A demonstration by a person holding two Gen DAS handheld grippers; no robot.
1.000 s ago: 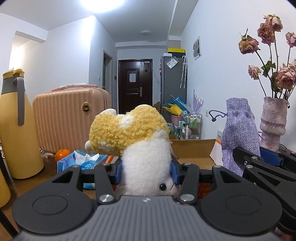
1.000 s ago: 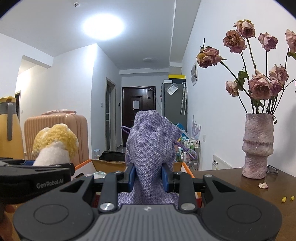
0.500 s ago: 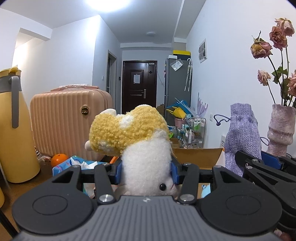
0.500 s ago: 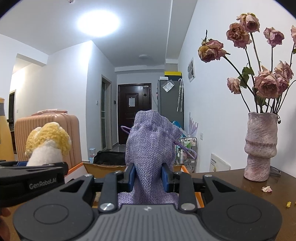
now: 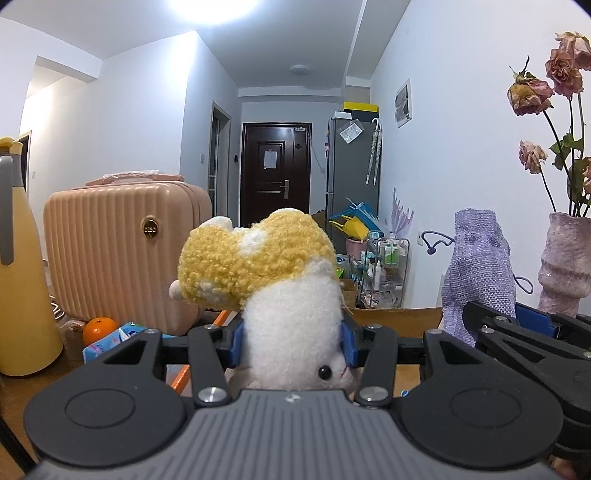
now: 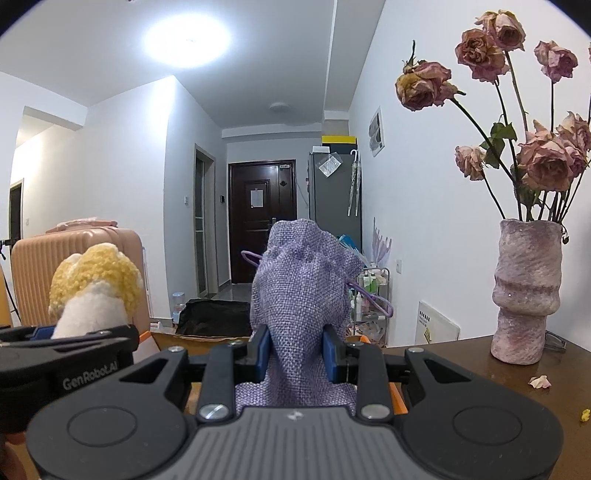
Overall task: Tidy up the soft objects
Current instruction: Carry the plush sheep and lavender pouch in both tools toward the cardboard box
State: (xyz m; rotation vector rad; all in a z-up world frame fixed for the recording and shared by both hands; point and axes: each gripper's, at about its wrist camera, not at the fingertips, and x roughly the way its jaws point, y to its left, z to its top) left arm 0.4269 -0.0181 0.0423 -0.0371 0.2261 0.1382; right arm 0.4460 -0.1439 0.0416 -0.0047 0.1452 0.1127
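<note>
left gripper (image 5: 291, 341): jaws closed on the white body of the plush toy (image 5: 258, 266), held upright above the cardboard box (image 5: 395, 319). right gripper (image 6: 295, 350): jaws closed on the purple drawstring pouch (image 6: 301, 280), held upright beside the plush toy.

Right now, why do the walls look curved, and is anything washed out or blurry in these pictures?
Left wrist view: the fisheye lens bows the walls and darkens the corners; the ceiling light is blown out white, while the plush toy stays sharp. Right wrist view: same bending, glare around the ceiling light; the purple pouch and dried roses look crisp.
</note>
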